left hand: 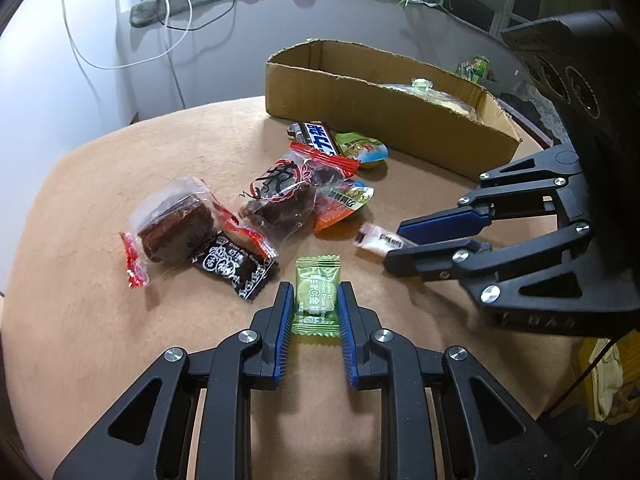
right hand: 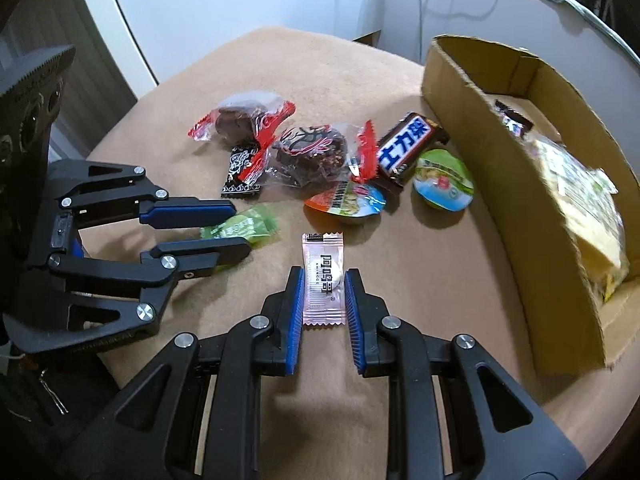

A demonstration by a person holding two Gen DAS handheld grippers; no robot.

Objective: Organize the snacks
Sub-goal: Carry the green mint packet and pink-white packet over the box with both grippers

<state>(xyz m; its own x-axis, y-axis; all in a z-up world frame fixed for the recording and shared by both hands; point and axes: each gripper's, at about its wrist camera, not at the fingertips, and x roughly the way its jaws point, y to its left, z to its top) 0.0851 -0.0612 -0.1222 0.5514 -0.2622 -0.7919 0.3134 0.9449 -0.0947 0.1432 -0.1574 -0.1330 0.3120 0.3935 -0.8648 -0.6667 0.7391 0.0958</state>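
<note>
Both grippers are closed on a sweet at the same time. The left gripper (left hand: 312, 304) pinches the green sweet (left hand: 317, 286) by its long edges, the blue pads pressed flat to the wrapper, which lies on the tan cloth (left hand: 100, 208). The right gripper (right hand: 323, 292) pinches the pink sweet (right hand: 323, 276) the same way, with about half the wrapper projecting past the fingertips.

The cardboard box (right hand: 472, 92) stands at the far right edge of the cloth, open at the top, with packets already inside. The loose pile lies between the grippers and the box: two clear bags of dark cake (left hand: 276, 196), a black sachet (left hand: 234, 266), a chocolate bar (right hand: 408, 146) and two jelly cups (right hand: 443, 180).

Recommended procedure for the step in hand, judged from this arrangement:

1. Lift each gripper straight up before travelling. The wrappers are thin and slippery; dragging them across the cloth risks pulling them out of the pads
2. Hold the squeeze constant throughout the carry
3. Move the right gripper first, as it is nearer the box, to avoid crossing paths
4. Clear the torn box wall with margin, then open the pads over a bare part of the box floor
</note>
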